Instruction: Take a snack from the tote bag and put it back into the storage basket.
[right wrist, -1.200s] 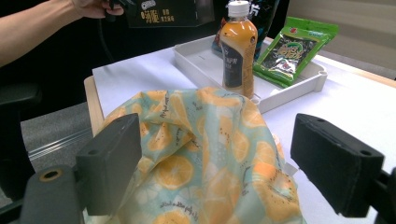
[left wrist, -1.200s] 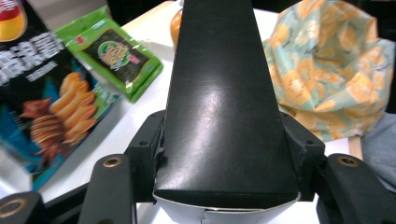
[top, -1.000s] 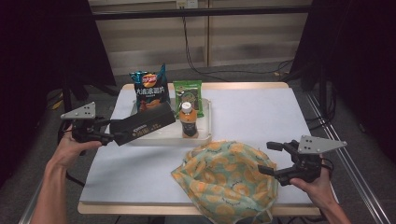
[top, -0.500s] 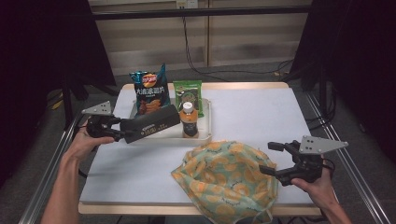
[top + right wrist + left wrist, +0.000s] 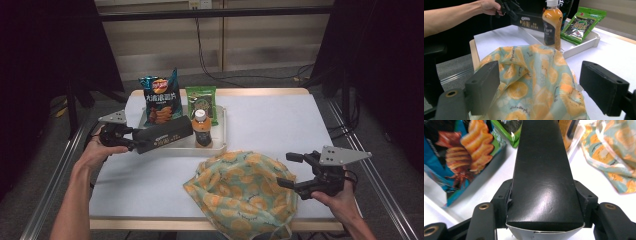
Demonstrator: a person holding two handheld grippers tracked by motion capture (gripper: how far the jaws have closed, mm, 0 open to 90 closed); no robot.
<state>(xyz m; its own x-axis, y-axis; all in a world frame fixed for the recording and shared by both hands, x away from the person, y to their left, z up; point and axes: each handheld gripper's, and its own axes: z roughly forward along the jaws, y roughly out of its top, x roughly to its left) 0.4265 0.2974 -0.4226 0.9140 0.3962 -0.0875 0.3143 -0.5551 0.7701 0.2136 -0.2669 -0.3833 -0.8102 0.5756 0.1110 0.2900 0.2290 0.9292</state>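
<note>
1. Since the earlier frame, the left gripper (image 5: 131, 141) has carried the long black cardboard biscuit box (image 5: 164, 134) inward and lower, toward the tray.
2. White rectangular table (image 5: 280, 125): everything rests on it.
3. Crumpled green fabric bag with orange-slice print (image 5: 240, 187), at six o'clock, is not yet held open.
4. White plastic tray (image 5: 220, 127), at eleven o'clock, carries a blue crisp packet (image 5: 161, 100), a green snack pouch (image 5: 202, 102) and an orange drink bottle (image 5: 202, 128).
5. Black box lies across the tray's left edge, its end clamped between the left jaws.
6. Right gripper (image 5: 294, 170), at four o'clock, has its jaws spread, just beside the bag.
7. Judgement: packing looks barely begun; nothing appears bagged yet.
</note>
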